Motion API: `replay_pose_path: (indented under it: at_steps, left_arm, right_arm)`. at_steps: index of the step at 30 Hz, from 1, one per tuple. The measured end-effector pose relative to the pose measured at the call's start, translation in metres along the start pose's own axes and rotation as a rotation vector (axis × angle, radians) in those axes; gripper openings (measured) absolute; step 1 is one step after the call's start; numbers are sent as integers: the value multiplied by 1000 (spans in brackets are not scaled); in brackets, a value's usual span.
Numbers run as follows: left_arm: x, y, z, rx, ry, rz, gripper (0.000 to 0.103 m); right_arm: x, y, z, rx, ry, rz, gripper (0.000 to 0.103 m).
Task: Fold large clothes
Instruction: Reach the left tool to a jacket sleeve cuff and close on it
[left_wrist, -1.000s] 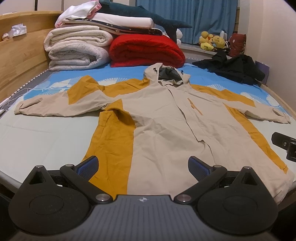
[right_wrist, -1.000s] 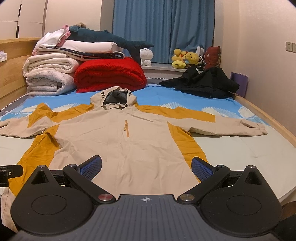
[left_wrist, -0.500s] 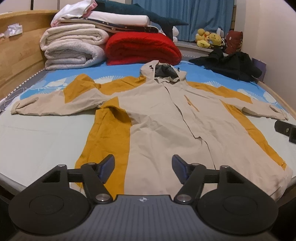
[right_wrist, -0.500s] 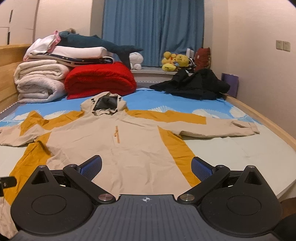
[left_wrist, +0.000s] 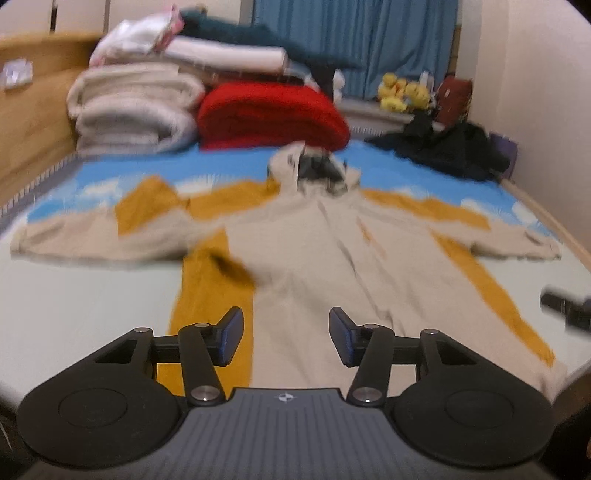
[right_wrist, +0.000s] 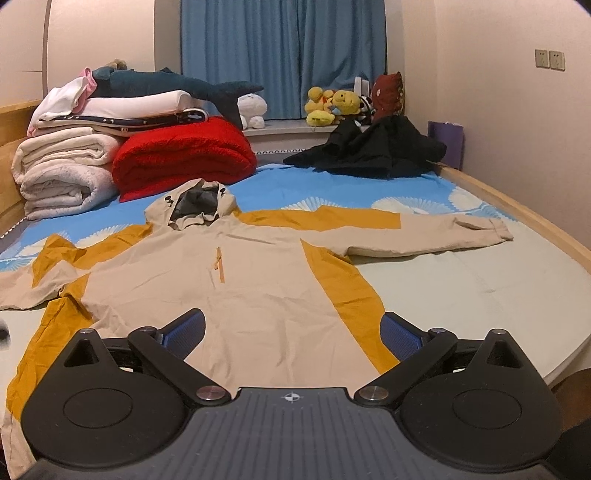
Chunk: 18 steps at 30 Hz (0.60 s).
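A beige hooded jacket (left_wrist: 314, 258) with mustard side panels lies flat and face up on the bed, sleeves spread wide and hood at the far end. My left gripper (left_wrist: 286, 341) hovers over the hem's left half; its jaws are closing, about half apart, with nothing pinched between the pads. The left wrist view is blurred by motion. In the right wrist view the same jacket (right_wrist: 258, 280) stretches ahead, and my right gripper (right_wrist: 293, 332) stands wide open above the hem's right half, holding nothing. Part of the right gripper (left_wrist: 565, 308) shows at the left view's right edge.
Folded white blankets (right_wrist: 62, 166), a red blanket (right_wrist: 184, 158) and a plush shark (right_wrist: 177, 85) are stacked at the bed's head. A black garment (right_wrist: 376, 151) lies far right, with yellow plush toys (right_wrist: 332, 105) on the sill. A wooden bed rim (right_wrist: 517, 210) and wall close the right side.
The left gripper's jaws have drawn in from wide to about half apart, and the left hand has lifted, blurring its view. The right gripper stays wide open and has drifted slightly sideways.
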<state>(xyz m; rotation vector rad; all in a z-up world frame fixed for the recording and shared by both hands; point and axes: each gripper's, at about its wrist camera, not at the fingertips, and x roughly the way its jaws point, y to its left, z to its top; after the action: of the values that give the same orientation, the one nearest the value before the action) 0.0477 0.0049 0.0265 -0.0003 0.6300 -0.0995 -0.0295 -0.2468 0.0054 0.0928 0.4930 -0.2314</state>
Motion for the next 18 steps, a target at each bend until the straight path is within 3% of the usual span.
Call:
replay_pose_path:
  at_steps: [5,11,16,18]
  left_arm:
    - [38,17,51,53,-71,10,59]
    - [125,71,105,0,-27,37,59]
    - [166,120,104,-42,-71,121,59]
    - [182,140,103,-86,0,149,59]
  right_arm:
    - [6,1,4,-2,12,4,100]
    - [26,-3,31,42,46,14,100]
    - [65,15,68,12,71,12,100]
    - [84,28,84,-8,74,12,100]
